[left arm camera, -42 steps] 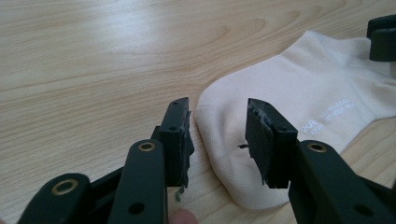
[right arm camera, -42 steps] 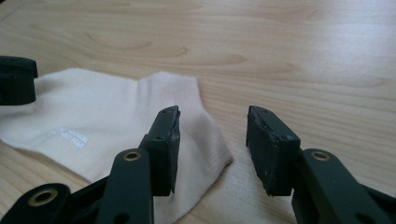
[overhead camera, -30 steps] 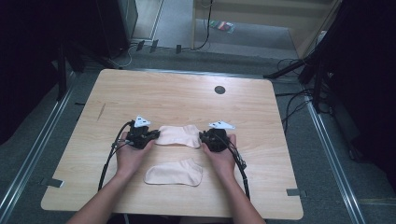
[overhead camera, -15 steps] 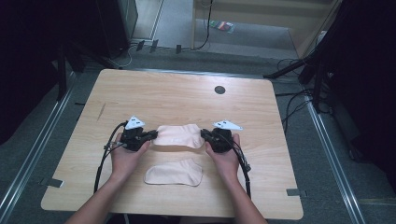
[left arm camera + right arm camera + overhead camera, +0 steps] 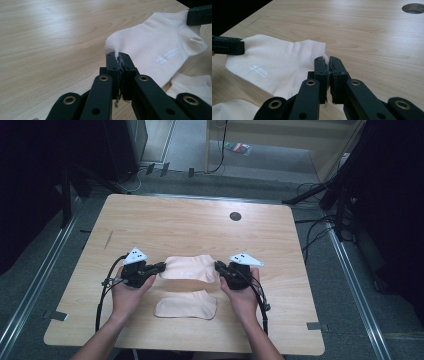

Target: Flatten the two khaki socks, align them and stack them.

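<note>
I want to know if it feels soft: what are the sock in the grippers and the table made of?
The held sock looks like soft knitted cloth, probably cotton: pale cream, matte, with fine ribbing at its edge and small printed lettering. The table looks like wood or a wood-look board: light grain lines and a smooth, slightly shiny top.

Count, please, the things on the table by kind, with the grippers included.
Socks: 2, the held sock and the lying sock
Grippers: 2, the left gripper and the right gripper
Total: 4
</note>
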